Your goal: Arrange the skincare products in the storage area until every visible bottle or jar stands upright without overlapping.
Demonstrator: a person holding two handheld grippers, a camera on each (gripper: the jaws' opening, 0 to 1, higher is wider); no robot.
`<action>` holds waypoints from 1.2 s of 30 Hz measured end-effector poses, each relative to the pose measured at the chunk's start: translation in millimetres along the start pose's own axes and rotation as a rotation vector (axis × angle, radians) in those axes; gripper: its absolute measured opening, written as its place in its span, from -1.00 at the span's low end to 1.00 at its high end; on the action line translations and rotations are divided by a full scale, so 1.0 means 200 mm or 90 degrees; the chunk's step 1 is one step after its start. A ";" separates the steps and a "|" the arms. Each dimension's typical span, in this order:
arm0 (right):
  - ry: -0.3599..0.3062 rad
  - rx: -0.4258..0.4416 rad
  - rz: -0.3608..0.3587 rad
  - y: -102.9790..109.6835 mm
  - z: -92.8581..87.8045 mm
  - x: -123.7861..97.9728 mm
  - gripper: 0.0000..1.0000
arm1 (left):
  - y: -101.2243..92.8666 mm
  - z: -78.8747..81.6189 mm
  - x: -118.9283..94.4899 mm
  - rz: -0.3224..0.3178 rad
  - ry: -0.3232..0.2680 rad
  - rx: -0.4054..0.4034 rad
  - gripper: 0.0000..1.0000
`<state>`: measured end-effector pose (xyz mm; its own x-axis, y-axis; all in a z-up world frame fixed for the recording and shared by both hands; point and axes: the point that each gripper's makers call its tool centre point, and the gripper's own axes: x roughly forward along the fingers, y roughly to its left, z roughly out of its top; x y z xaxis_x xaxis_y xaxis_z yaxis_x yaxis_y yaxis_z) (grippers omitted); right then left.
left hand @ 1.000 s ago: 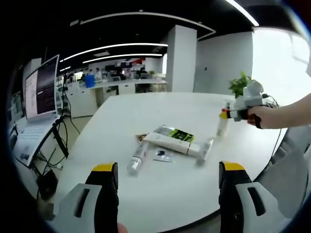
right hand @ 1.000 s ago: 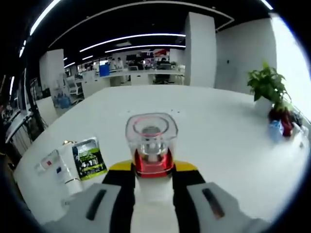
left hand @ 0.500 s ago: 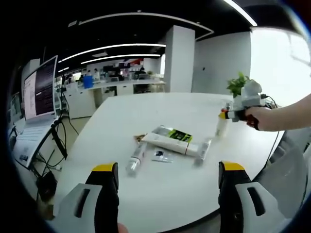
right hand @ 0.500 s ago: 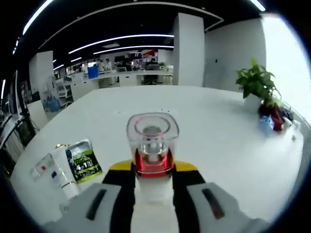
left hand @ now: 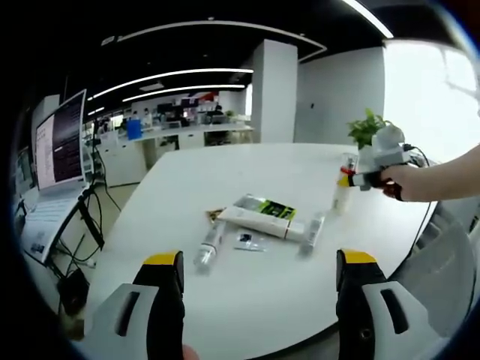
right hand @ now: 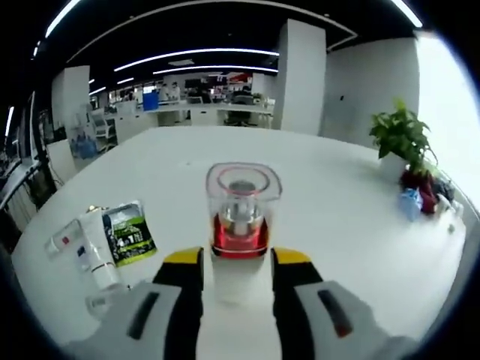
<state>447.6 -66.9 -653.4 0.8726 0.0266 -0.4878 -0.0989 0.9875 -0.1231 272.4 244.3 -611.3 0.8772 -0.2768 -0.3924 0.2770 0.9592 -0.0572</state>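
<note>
- Right gripper (right hand: 236, 259): jaws parted, flanking the upright bottle (right hand: 241, 225) with the clear cap and red band; contact unclear.
- Left gripper (left hand: 255, 262): jaws wide apart, holding nothing, low at the near table (left hand: 255, 300) edge.
- Mid-table: white tube (left hand: 259, 220), two small bottles (left hand: 211, 244) lying flat.
- Plant (right hand: 405, 135) toward the table's far-right edge.

Clear-capped bottle (right hand: 238, 225) with a red band, white below; white tube (left hand: 264, 217) with a green-black end; yellow-tipped black gripper (left hand: 255, 300) jaws; white table (left hand: 247, 172).
</note>
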 end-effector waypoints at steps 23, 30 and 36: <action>-0.004 -0.054 0.183 0.10 -0.16 -0.31 0.27 | -0.07 -0.02 0.01 -0.032 0.017 0.031 0.61; -0.006 -0.057 0.228 0.16 -0.17 -0.44 0.43 | -0.07 -0.03 0.01 -0.037 0.022 0.033 0.62; -0.006 -0.061 0.252 0.19 -0.20 -0.61 0.54 | -0.08 -0.03 0.01 -0.039 0.026 0.037 0.62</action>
<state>318.8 -39.0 -632.4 0.7620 0.4037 -0.5063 -0.4723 0.8814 -0.0079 267.6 228.2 -617.7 0.8414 -0.3309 -0.4273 0.3531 0.9351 -0.0288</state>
